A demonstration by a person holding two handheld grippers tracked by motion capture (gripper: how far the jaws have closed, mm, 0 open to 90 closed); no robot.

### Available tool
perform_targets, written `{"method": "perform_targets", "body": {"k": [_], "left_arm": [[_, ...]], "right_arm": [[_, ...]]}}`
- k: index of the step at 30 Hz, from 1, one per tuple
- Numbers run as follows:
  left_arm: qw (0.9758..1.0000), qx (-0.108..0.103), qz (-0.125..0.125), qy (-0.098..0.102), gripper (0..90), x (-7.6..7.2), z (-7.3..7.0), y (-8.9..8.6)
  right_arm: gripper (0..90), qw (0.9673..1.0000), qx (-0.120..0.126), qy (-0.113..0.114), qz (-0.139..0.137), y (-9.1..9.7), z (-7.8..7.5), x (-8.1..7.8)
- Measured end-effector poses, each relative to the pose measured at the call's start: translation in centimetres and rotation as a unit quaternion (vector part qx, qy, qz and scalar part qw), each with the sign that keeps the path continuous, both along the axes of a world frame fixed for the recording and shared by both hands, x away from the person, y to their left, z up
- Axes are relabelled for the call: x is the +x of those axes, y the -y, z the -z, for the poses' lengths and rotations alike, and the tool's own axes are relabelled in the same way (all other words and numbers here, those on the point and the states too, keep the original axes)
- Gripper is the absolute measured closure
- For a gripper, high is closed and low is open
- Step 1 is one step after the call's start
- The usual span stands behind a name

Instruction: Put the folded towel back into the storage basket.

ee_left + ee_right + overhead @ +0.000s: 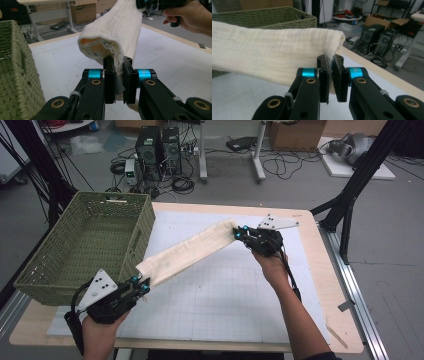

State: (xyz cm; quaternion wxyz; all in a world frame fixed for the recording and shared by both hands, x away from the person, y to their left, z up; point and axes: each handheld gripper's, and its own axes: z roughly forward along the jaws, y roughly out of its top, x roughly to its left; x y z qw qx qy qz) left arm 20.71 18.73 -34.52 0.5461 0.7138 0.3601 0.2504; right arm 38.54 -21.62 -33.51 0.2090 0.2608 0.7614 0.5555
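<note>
Cloth (187,251) is hanging stretched between the two grippers above the counter (320,270), running from near the basket's front corner up toward the far middle of the mat (225,300). Left gripper (141,286) is clenching the near end; right gripper (239,234) is clenching the far end. The basket (60,270) is sitting on the counter's left side, its right wall just beside the cloth's near end, so room is tight on that side. To the right of the cloth and in front of it, the mat is lying bare out to the counter's wooden rim.

Left gripper view is showing what the high view hides: the cloth (112,32) is rolled or folded into a tube, with layered edges and an orange tint inside the open end, and the left gripper's (119,75) jaws are pinching a lower fold. The basket (15,82) wall is standing close at the left, and the other hand (190,17) is holding its gripper at the far end.

Right gripper view is showing the cloth (269,57) running off to the left, the right gripper (331,72) pinching its corner, the basket (267,17) behind it, and the counter (387,77) edge running close by on the right.
</note>
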Motion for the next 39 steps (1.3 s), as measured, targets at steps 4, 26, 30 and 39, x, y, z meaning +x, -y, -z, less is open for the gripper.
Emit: {"method": "perform_targets", "body": {"k": [4,26,30,39], "left_arm": [[0.9999,-0.003,-0.015,0.004,82.3,-0.2,-0.3,-1.3],[0.9962,-0.012,-0.078,0.036,82.4,-1.2,-0.9,-5.5],[0.9951,-0.01,-0.088,0.045,82.4,-1.6,-1.0,-6.3],[0.9931,-0.006,-0.105,0.052,82.4,-2.2,-1.1,-7.8]], "right_arm": [[84.2,0.9999,0.006,0.002,-0.011,-1.2,-0.1,0.5],[84.2,0.998,0.01,0.002,-0.063,-8.7,-2.3,4.9],[84.2,0.9975,0.004,0.001,-0.071,-10.1,-2.6,5.4],[84.2,0.9958,-0.008,0.001,-0.092,-13.3,-3.2,6.7]]}}
